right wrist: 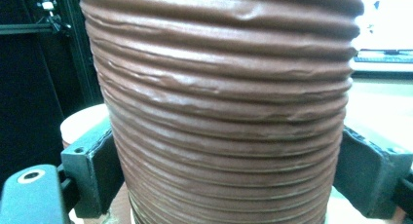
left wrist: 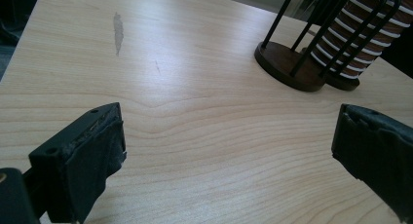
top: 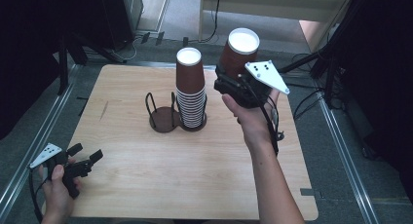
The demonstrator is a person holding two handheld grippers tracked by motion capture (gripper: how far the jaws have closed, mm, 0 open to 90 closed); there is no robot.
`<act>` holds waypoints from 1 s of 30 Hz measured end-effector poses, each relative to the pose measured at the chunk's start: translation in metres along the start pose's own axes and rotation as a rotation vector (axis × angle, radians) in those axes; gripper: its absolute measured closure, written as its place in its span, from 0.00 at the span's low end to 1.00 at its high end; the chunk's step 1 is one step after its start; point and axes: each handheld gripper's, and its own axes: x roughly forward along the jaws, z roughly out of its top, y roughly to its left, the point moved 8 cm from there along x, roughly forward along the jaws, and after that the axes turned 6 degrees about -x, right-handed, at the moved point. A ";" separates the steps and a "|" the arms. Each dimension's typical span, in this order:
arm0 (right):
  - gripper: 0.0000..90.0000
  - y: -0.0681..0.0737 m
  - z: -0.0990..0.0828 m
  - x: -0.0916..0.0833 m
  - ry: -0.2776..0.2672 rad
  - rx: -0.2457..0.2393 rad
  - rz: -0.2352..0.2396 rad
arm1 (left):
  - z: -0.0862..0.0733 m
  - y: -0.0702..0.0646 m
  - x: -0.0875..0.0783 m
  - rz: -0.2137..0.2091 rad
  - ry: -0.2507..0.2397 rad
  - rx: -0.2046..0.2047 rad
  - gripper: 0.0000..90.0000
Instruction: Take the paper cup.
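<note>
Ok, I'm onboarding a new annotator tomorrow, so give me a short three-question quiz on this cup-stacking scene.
1. True or false: the right gripper holds a brown cup above the table.
2. Which ring of the double wire holder contains the stack of cups? A) the one nearer the right gripper B) the one nearer the left gripper
3. In a word, how do the jaws of the left gripper stand?

Key
1. True: its jaws clamp the cup's ribbed wall, bottom up.
2. A; the other ring is empty.
3. Open, with nothing between them.
</note>
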 end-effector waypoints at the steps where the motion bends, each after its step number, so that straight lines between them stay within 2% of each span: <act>1: 0.12 -0.001 -0.003 -0.001 0.003 0.003 0.001 | 0.000 0.000 0.000 0.001 0.000 0.001 0.00; 13: 0.12 -0.012 -0.032 -0.018 0.042 0.021 -0.024 | 0.000 0.001 0.000 0.015 -0.004 0.002 0.00; 21: 0.12 -0.015 -0.048 -0.026 0.058 0.034 -0.024 | 0.001 0.002 0.001 0.044 -0.013 0.003 0.00; 25: 0.12 -0.016 -0.055 -0.031 0.064 0.039 -0.026 | 0.001 0.000 0.002 0.048 -0.013 0.034 0.00; 28: 0.12 -0.018 -0.061 -0.034 0.070 0.039 -0.027 | 0.000 0.000 0.002 0.093 0.017 0.070 0.00; 30: 0.12 -0.018 -0.066 -0.036 0.078 0.041 -0.024 | 0.001 -0.002 0.000 0.107 0.027 0.076 0.00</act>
